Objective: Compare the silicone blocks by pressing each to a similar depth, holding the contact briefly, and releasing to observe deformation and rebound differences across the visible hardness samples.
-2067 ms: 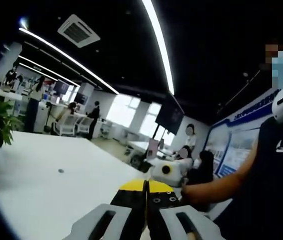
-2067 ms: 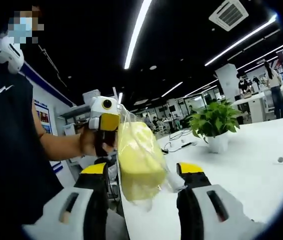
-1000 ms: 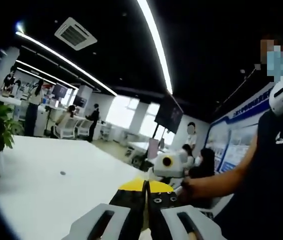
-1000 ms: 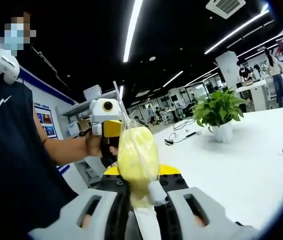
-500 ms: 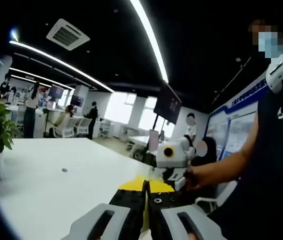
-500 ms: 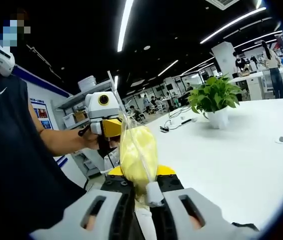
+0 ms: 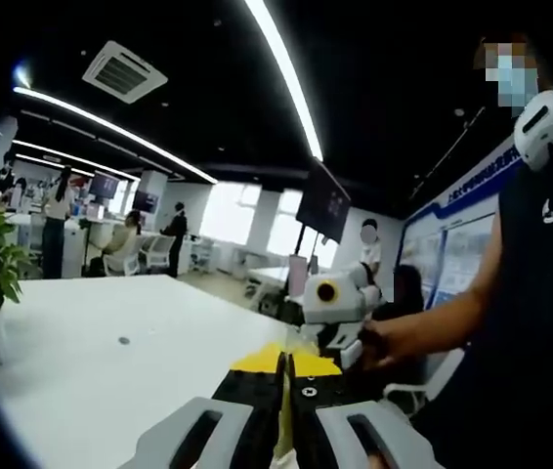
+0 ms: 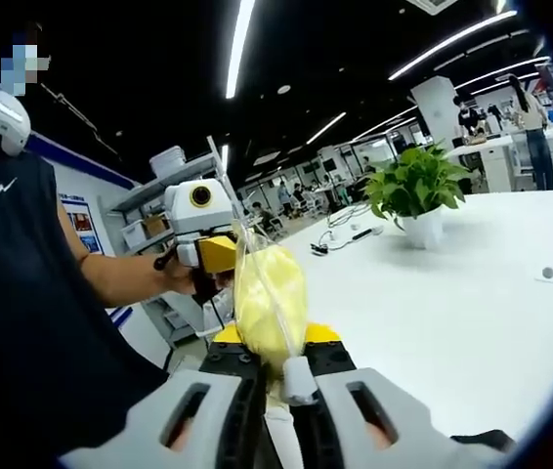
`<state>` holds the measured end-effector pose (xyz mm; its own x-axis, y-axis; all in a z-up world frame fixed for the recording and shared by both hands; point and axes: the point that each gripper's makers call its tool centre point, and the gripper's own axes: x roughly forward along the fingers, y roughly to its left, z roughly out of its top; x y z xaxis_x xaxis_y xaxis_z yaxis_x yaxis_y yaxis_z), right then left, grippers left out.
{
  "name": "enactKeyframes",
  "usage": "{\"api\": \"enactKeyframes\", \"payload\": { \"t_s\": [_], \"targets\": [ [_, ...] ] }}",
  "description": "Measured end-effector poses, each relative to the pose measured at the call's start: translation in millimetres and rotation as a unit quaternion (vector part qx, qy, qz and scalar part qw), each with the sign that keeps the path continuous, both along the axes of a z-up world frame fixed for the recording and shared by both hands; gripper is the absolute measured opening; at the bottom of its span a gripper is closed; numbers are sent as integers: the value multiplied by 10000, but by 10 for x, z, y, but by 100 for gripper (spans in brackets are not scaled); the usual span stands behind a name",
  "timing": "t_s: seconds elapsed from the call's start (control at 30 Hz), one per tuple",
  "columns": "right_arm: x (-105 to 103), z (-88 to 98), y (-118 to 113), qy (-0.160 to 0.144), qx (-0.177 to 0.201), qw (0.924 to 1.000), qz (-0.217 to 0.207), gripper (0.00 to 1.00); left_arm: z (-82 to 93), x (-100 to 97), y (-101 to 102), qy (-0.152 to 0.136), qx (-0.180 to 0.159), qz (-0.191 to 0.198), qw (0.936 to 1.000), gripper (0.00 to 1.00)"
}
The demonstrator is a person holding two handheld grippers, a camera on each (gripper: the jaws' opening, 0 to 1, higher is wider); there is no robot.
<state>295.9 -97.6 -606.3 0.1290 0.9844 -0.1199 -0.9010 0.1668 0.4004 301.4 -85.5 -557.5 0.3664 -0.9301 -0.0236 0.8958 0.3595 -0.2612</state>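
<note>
A yellow silicone block (image 8: 269, 293) in a clear plastic bag is held in the air and pinched between the jaws of my right gripper (image 8: 269, 337), which is shut on it. The block looks squeezed narrow at its lower end. My left gripper (image 8: 214, 254) comes in from the left and grips the bag's upper edge. In the left gripper view, my left gripper (image 7: 284, 362) has its jaws together with a thin pale sliver of the bag between them. The right gripper (image 7: 335, 303) shows beyond, held by a hand (image 7: 394, 337).
A white table (image 8: 472, 293) spreads to the right, bearing a potted plant (image 8: 415, 191), cables (image 8: 350, 236) and a small dark object (image 8: 547, 274). The person's dark-shirted torso (image 8: 22, 322) stands close on the left. An open office with people lies behind.
My right gripper's jaws have shut on the bagged block, squeezing it narrower. The left gripper has stayed shut on the bag. Both cameras shifted slightly.
</note>
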Motion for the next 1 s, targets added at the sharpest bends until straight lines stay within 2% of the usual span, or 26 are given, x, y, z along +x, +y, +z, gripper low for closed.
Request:
{"api": "enactKeyframes", "payload": {
  "t_s": [0.2, 0.23, 0.43, 0.5, 0.67, 1.0],
  "targets": [
    [16, -10, 29, 104, 67, 9999, -9, 2, -21, 47, 22, 146, -164, 89, 9997, 0],
    [11, -14, 33, 115, 62, 9999, 5, 2, -26, 54, 28, 256, -194, 99, 9994, 0],
    [-15, -14, 46, 225, 85, 9997, 34, 2, -36, 51, 18, 286, -235, 137, 9992, 0],
    [-28, -17, 49, 254, 99, 9996, 41, 2, -40, 48, 18, 453, -301, 133, 9984, 0],
    [-60, -30, 61, 329, 121, 9994, 78, 2, -53, 27, 18, 440, -257, 134, 9986, 1],
    [-119, -18, 116, 444, 210, 9987, 110, 2, -50, -2, 68, 564, -392, 91, 9976, 0]
  ]
}}
